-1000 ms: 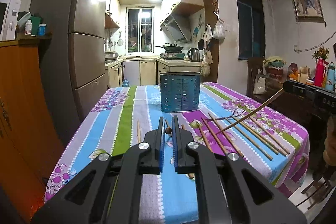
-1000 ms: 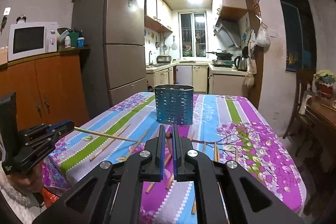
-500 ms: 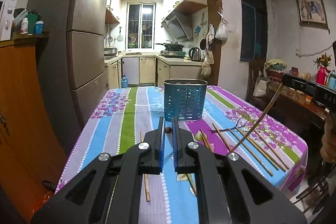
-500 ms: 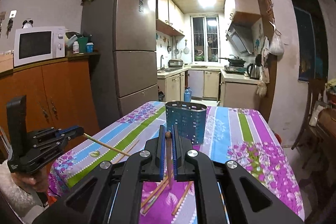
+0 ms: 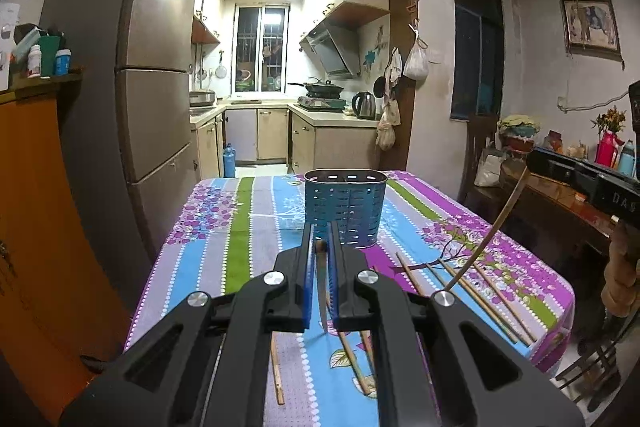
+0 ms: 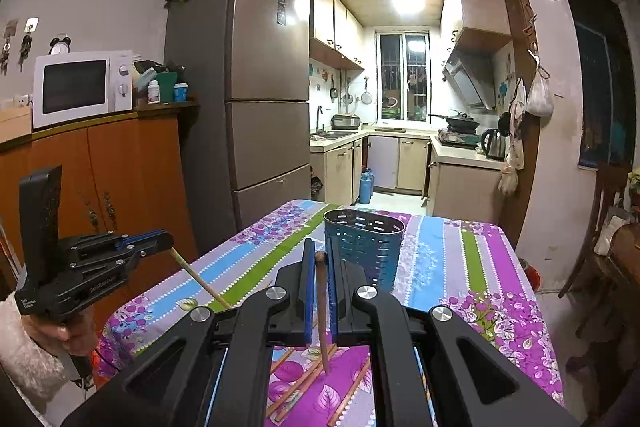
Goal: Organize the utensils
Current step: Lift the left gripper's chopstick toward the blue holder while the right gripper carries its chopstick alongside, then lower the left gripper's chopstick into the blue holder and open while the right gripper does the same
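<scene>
A blue perforated utensil holder [image 5: 345, 209] stands upright on the striped floral tablecloth; it also shows in the right wrist view [image 6: 363, 249]. My left gripper [image 5: 320, 247] is shut on a wooden chopstick [image 5: 322, 291] that hangs point down above the table. My right gripper [image 6: 319, 259] is shut on another wooden chopstick [image 6: 321, 311], also hanging point down. Each gripper shows in the other's view, the left gripper [image 6: 156, 241] at left, the right gripper [image 5: 534, 159] at right. Several loose chopsticks [image 5: 486, 287] lie on the cloth.
A fridge [image 6: 248, 99] and an orange cabinet with a microwave [image 6: 82, 87] stand left of the table [image 6: 452, 255]. A side table with bottles and flowers [image 5: 608, 143] and wooden chairs [image 5: 592, 375] stand at the right. The kitchen lies behind.
Both grippers have risen higher above the table with their chopsticks. The chopsticks now hang steeper, points down. The holder looks farther below.
</scene>
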